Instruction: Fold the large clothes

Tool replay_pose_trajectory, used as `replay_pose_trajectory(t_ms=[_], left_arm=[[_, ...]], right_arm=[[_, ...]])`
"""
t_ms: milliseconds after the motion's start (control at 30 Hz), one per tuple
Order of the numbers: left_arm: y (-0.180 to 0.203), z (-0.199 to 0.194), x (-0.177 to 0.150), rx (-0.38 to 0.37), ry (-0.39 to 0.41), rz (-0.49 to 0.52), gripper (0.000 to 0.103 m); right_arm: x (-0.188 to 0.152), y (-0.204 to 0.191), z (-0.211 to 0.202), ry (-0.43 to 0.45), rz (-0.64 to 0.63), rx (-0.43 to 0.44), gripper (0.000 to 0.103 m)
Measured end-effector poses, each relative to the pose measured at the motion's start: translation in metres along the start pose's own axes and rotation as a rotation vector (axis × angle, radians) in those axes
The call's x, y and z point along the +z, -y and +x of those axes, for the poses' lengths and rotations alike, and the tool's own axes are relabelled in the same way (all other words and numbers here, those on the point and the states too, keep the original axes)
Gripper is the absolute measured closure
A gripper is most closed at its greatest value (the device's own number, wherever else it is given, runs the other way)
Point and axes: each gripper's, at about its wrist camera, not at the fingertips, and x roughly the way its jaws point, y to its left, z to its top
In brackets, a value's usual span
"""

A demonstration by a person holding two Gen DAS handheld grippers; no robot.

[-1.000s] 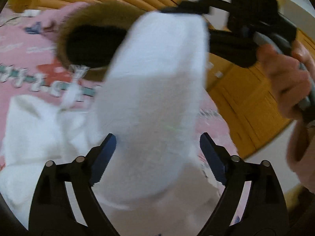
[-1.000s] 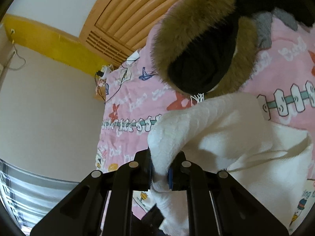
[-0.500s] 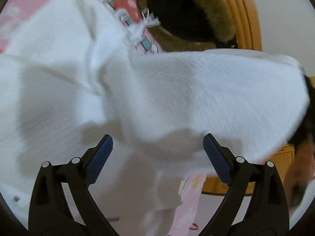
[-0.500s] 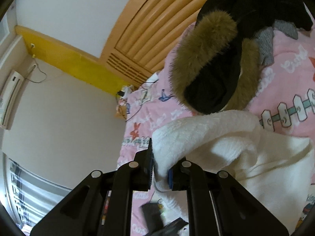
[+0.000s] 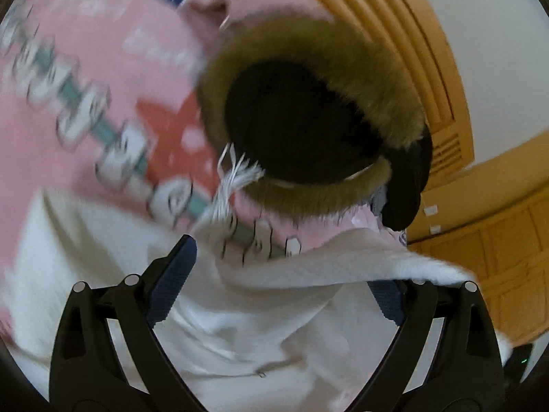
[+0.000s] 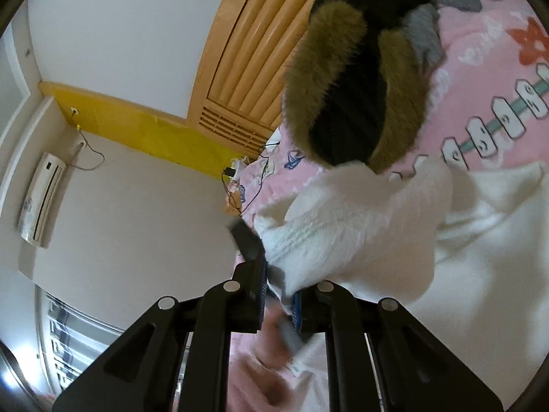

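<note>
1. The white garment point(image 6: 394, 226) is spread over the pink bedspread point(image 6: 480, 79), where it is being folded; a thick part of it, seemingly a sleeve or a hem, is lifted off the bed.
2. That lifted part is pinched between the nearly closed jaws of the right gripper point(image 6: 279, 295), probably so that it can be carried across the rest of the garment as one fold.
3. The left gripper point(image 5: 284, 288) is held with its jaws spread wide. White cloth lies between and beneath them, and a fold of it is draped over the right-hand jaw, but the pads are not pressed on it, so nothing is gripped on that side. These jaws have just been opening, with the cloth between them.
4. The open gripper is judged to be placed there either to smooth the cloth or to take a new hold lower down.
5. A black coat with a brown fur-trimmed hood point(image 5: 315, 103) lies on the bed just beyond the garment, close to its white fringe point(image 5: 236, 175). It could be caught by the fold if the cloth is swung that way.
6. A wooden headboard point(image 6: 260, 51) stands behind the coat, and cables point(image 6: 254, 185) lie at the bed's edge. A wall air conditioner point(image 6: 41, 199) is well apart.
</note>
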Motion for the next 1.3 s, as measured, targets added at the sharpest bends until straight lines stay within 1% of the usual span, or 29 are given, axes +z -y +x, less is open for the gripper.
replay_pose_trajectory(t_ms=[33,100,133,167,267,367,400,467,500,533,567,600,633,667,733,800,867,900,933,967,1000,1033,1067,1100,1133,1167,1200,1233,1300], left_arm=[[0.002,-0.004,0.002,0.018,-0.011,0.054,0.012],[-0.001,-0.004,-0.001,0.035,-0.046,0.127,0.012],[-0.008,-0.005,-0.004,0.041,-0.065,0.145,0.012],[-0.018,-0.005,-0.012,0.031,-0.120,0.159,0.012],[-0.059,-0.026,-0.044,0.040,-0.188,0.121,0.012],[-0.089,-0.047,-0.064,0.034,-0.194,0.060,0.012],[-0.097,-0.056,-0.069,0.047,-0.191,0.048,0.012],[-0.104,-0.070,-0.078,0.055,-0.179,0.045,0.012],[-0.104,-0.072,-0.080,0.058,-0.186,0.045,0.012],[-0.103,-0.074,-0.083,0.055,-0.196,0.045,0.011],[-0.103,-0.074,-0.088,0.059,-0.210,0.045,0.010],[-0.102,-0.070,-0.092,0.076,-0.231,0.043,0.010],[-0.101,-0.068,-0.093,0.079,-0.242,0.041,0.010],[-0.100,-0.063,-0.098,0.075,-0.262,0.025,0.009],[-0.098,-0.053,-0.104,0.055,-0.284,-0.009,0.009],[-0.094,-0.044,-0.109,0.030,-0.306,-0.035,0.008],[-0.089,-0.028,-0.112,-0.027,-0.330,-0.075,0.006],[-0.086,-0.022,-0.112,-0.038,-0.333,-0.088,0.006],[-0.086,-0.016,-0.112,-0.049,-0.334,-0.100,0.006],[-0.085,-0.006,-0.112,-0.059,-0.342,-0.117,0.006],[-0.085,0.004,-0.111,-0.047,-0.358,-0.131,0.006],[-0.085,0.011,-0.111,-0.036,-0.365,-0.140,0.006],[-0.085,0.019,-0.108,-0.019,-0.358,-0.148,0.006],[-0.085,0.023,-0.106,-0.014,-0.351,-0.155,0.006],[-0.085,0.027,-0.102,-0.019,-0.340,-0.164,0.006],[-0.084,0.028,-0.100,-0.025,-0.329,-0.168,0.006],[-0.082,0.029,-0.096,-0.039,-0.314,-0.171,0.006],[-0.080,0.027,-0.090,-0.052,-0.283,-0.173,0.006],[-0.076,0.023,-0.079,-0.066,-0.245,-0.186,0.007]], right_arm=[[-0.008,0.006,0.002,0.000,-0.009,-0.013,0.092],[-0.031,0.024,0.011,-0.036,-0.006,-0.019,0.092],[-0.042,0.032,0.015,-0.056,-0.005,-0.019,0.092],[-0.059,0.040,0.020,-0.083,-0.020,-0.033,0.092],[-0.101,0.056,0.035,-0.162,-0.063,-0.100,0.092],[-0.141,0.075,0.044,-0.233,-0.069,-0.165,0.092],[-0.151,0.080,0.046,-0.251,-0.070,-0.182,0.090],[-0.167,0.089,0.048,-0.281,-0.061,-0.208,0.086],[-0.172,0.091,0.048,-0.286,-0.063,-0.222,0.078],[-0.175,0.093,0.047,-0.293,-0.064,-0.241,0.064],[-0.176,0.093,0.046,-0.295,-0.065,-0.260,0.057],[-0.174,0.093,0.043,-0.289,-0.062,-0.269,0.041],[-0.171,0.091,0.040,-0.282,-0.055,-0.291,0.022],[-0.169,0.089,0.029,-0.265,-0.049,-0.333,0.020],[-0.163,0.083,0.016,-0.263,-0.038,-0.340,0.021],[-0.155,0.073,-0.010,-0.231,-0.058,-0.386,0.021],[-0.137,0.059,-0.033,-0.144,-0.125,-0.471,0.020],[-0.121,0.051,-0.039,-0.085,-0.174,-0.516,0.020],[-0.105,0.047,-0.038,-0.049,-0.205,-0.566,0.018],[-0.096,0.045,-0.034,-0.040,-0.223,-0.605,0.018],[-0.080,0.048,-0.021,-0.057,-0.234,-0.649,0.018],[-0.067,0.055,-0.008,-0.091,-0.229,-0.674,0.018],[-0.054,0.063,0.011,-0.118,-0.211,-0.679,0.018],[-0.045,0.071,0.028,-0.140,-0.195,-0.656,0.022],[-0.041,0.081,0.041,-0.168,-0.185,-0.659,0.039],[-0.038,0.092,0.051,-0.197,-0.174,-0.677,0.050],[-0.035,0.102,0.069,-0.253,-0.142,-0.677,0.074],[-0.034,0.106,0.074,-0.265,-0.126,-0.662,0.087],[-0.026,0.109,0.081,-0.235,-0.098,-0.595,0.095]])
